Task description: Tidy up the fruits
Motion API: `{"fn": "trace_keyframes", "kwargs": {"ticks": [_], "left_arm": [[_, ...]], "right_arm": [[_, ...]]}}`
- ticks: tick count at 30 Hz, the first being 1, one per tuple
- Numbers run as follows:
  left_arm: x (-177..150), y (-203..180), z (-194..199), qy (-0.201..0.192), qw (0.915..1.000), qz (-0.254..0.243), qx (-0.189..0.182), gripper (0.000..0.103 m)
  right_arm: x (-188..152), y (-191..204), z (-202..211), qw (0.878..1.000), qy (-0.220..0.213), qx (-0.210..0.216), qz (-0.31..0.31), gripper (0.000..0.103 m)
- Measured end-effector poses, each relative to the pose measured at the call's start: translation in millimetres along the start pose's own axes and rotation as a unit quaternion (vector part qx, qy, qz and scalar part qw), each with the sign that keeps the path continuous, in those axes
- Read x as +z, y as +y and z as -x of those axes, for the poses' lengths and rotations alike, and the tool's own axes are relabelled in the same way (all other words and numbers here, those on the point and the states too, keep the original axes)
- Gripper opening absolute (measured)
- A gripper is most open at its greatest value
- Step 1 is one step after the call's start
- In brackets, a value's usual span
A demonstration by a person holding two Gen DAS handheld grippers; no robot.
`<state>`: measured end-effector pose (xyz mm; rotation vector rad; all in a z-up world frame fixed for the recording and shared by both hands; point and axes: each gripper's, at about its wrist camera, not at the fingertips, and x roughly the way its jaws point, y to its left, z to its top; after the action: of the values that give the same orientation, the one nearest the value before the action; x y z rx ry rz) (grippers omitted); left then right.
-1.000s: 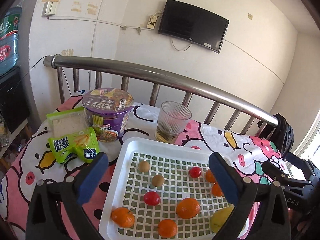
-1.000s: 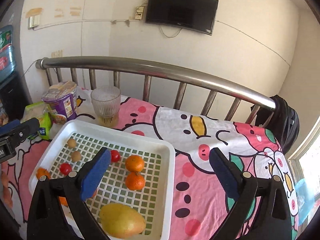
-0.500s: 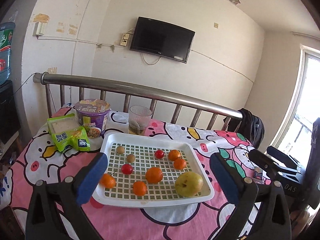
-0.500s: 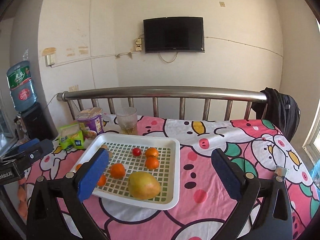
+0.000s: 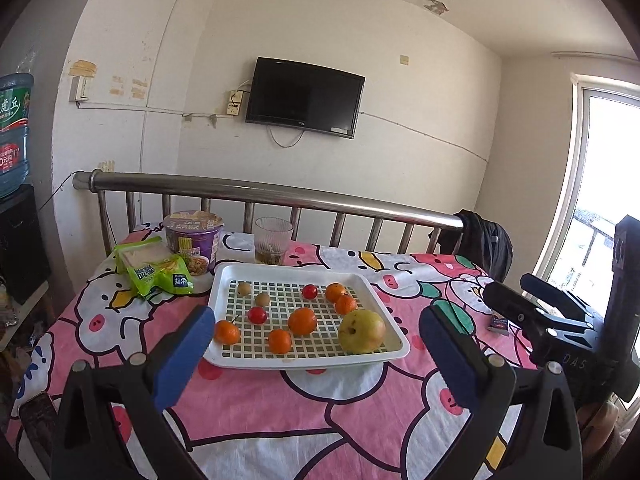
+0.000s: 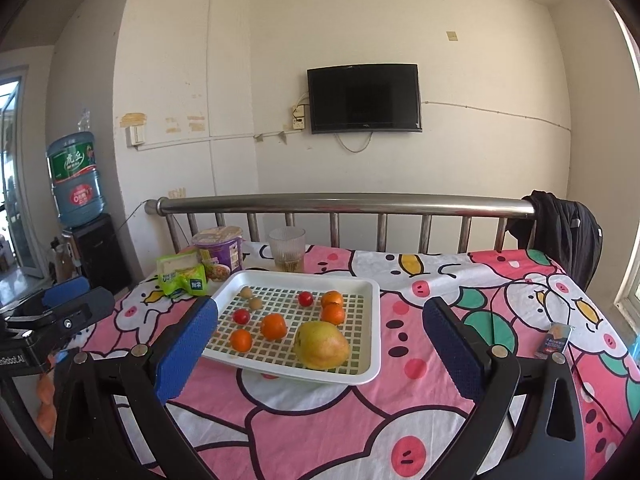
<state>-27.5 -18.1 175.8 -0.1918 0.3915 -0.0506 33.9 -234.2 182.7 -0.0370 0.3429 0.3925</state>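
A white slotted tray [image 5: 394,344] [image 6: 374,320] lies on the pink cartoon bedsheet. In it lie a yellow-green pear [image 5: 361,331] [image 6: 321,345], several oranges [image 5: 302,321] [image 6: 273,326], two red cherry tomatoes [image 5: 257,315] [image 6: 305,299] and two small brown fruits [image 5: 244,289] [image 6: 245,291]. My left gripper [image 5: 316,356] is open and empty, held back above the sheet in front of the tray. My right gripper [image 6: 320,354] is open and empty, also short of the tray. Each gripper shows at the edge of the other's view.
Behind the tray stand a purple noodle cup [image 5: 194,236], a green snack packet [image 5: 154,268] and a ribbed glass [image 5: 273,245]. A steel bed rail [image 5: 280,192] runs along the back. A dark bag [image 6: 568,232] hangs at its right end. A small packet [image 6: 556,340] lies at right.
Both grippers have pulled back and up from the tray, which now looks smaller and farther away. Both stay open and empty. The fruits have not moved.
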Motion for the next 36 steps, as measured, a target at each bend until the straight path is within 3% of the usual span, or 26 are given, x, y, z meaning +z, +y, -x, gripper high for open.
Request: {"fn": "trace_keyframes", "kwargs": {"ticks": [12, 36], "left_arm": [[-48, 16, -7, 0.049, 0.9985, 0.002, 0.026, 0.103], [-93, 36, -75, 0.152, 0.9872, 0.008, 0.048, 0.103]], "right_arm": [[-39, 11, 4, 1.0, 0.013, -0.006, -0.004, 0.103], [-102, 20, -63, 0.992, 0.129, -0.011, -0.003, 0.103]]}}
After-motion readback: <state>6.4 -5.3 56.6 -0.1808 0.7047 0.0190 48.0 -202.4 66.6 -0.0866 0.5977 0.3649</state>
